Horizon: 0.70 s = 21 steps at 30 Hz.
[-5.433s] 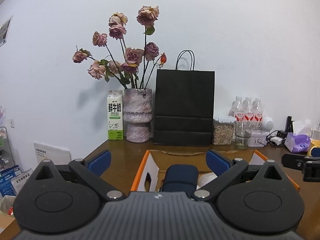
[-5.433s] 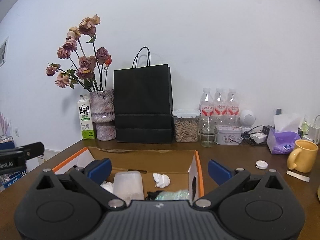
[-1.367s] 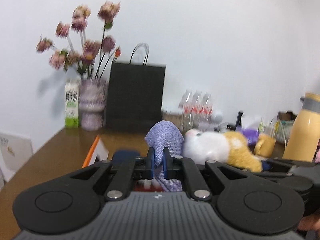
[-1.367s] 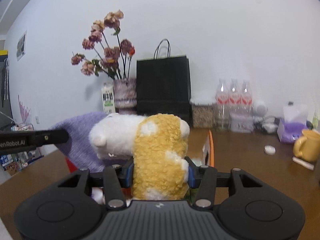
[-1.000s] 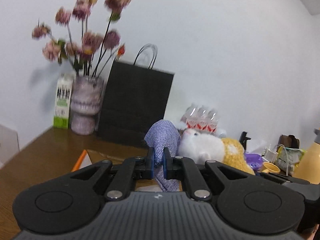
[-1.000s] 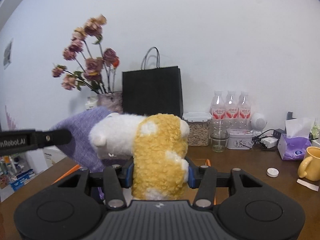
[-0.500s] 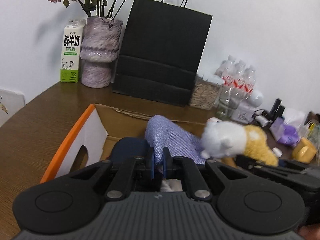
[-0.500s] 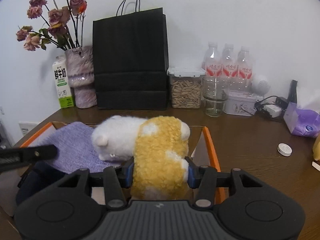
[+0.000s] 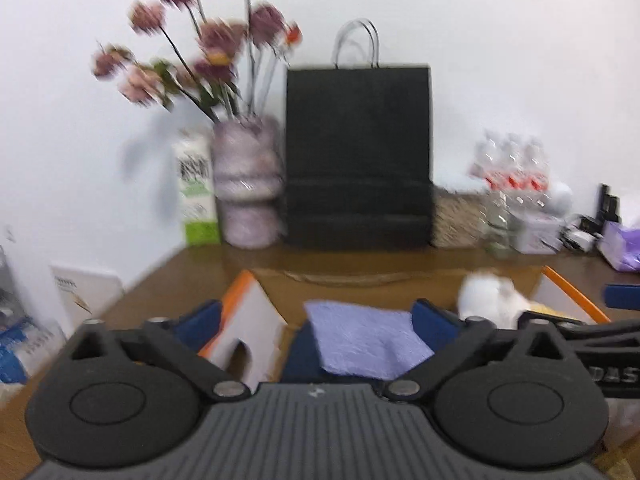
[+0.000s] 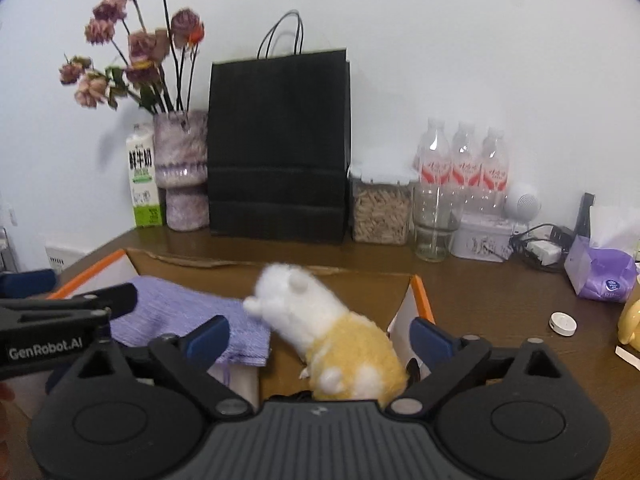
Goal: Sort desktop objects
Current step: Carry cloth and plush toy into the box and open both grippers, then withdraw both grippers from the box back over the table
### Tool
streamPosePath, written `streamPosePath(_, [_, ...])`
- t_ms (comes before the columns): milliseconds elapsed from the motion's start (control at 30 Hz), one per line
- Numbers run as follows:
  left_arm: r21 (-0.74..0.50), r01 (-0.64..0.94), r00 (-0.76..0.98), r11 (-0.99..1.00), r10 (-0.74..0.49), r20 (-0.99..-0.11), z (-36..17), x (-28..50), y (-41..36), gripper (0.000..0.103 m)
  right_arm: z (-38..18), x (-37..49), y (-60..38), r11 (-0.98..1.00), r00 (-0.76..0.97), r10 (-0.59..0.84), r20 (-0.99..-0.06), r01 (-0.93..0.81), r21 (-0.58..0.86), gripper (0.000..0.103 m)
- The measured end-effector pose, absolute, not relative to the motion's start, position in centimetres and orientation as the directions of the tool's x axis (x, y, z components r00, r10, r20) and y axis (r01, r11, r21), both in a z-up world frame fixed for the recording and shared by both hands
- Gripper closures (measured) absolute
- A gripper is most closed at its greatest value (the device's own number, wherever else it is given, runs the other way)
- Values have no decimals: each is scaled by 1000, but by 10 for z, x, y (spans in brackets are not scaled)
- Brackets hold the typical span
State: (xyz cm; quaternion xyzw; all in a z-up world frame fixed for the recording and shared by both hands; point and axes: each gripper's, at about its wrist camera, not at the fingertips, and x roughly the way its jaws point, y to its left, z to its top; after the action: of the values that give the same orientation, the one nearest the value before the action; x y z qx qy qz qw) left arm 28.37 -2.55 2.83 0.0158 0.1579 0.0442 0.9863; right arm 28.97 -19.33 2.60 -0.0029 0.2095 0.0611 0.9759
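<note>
An open cardboard box with orange-edged flaps stands on the brown desk. A purple cloth lies inside it, loose between the wide-apart pads of my left gripper, whose jaws are opening. Beside the cloth in the box, a white and yellow plush toy lies tilted. It sits between the spread pads of my right gripper, also opening, and neither pad presses on it. In the right wrist view my left gripper reaches in from the left. The toy's white end shows in the left wrist view.
Along the wall stand a milk carton, a vase of dried roses, a black paper bag, a grain jar, a glass and water bottles. A tissue pack, a white cap and a yellow mug lie right of the box.
Both grippers have gone from shut to open, letting go of the purple cloth and the plush toy, which now rest in the box. Both hands have come down toward the box.
</note>
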Motion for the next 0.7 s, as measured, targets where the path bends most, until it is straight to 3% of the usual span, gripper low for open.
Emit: streamPosePath(700, [-4,-85,968,996,81,-239,35,236,-8,0,48,227,-209,991,948,136,-287,-135,24,0])
